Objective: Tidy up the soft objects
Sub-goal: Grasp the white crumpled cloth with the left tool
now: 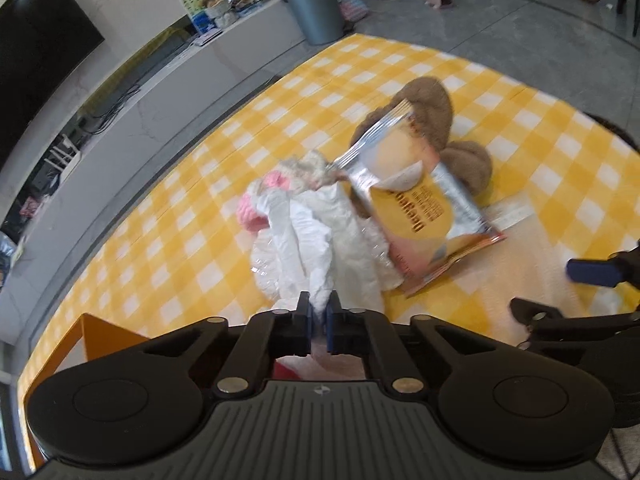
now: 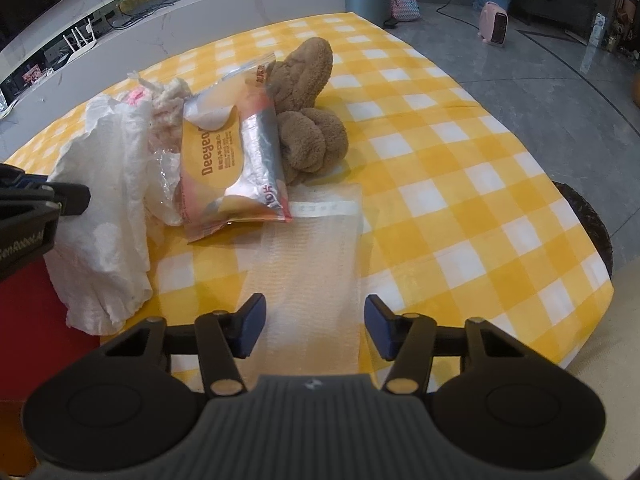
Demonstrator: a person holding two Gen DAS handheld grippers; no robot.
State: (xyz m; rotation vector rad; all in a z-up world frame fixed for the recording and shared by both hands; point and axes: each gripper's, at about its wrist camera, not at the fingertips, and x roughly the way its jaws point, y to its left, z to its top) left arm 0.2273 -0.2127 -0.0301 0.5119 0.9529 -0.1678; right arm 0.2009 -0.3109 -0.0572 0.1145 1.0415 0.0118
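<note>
My left gripper (image 1: 319, 318) is shut on the near end of a crumpled white cloth (image 1: 320, 240), which also shows in the right wrist view (image 2: 108, 216). An orange and silver wipes pack (image 2: 228, 156) leans on the cloth and on a brown plush toy (image 2: 308, 120). A pink and cream knitted piece (image 1: 260, 200) lies behind the cloth. My right gripper (image 2: 316, 326) is open, low over the yellow checked tablecloth (image 2: 460, 200). A flat translucent white mesh sheet (image 2: 312, 256) lies between its blue pads (image 2: 252, 322), unbunched.
An orange box (image 1: 96, 336) stands at the table's near left edge. Past the table's far edge are a grey bin (image 1: 314, 8), a long white low cabinet (image 1: 160, 92) and a pink heater (image 2: 496, 24). The round table drops off to grey floor on the right.
</note>
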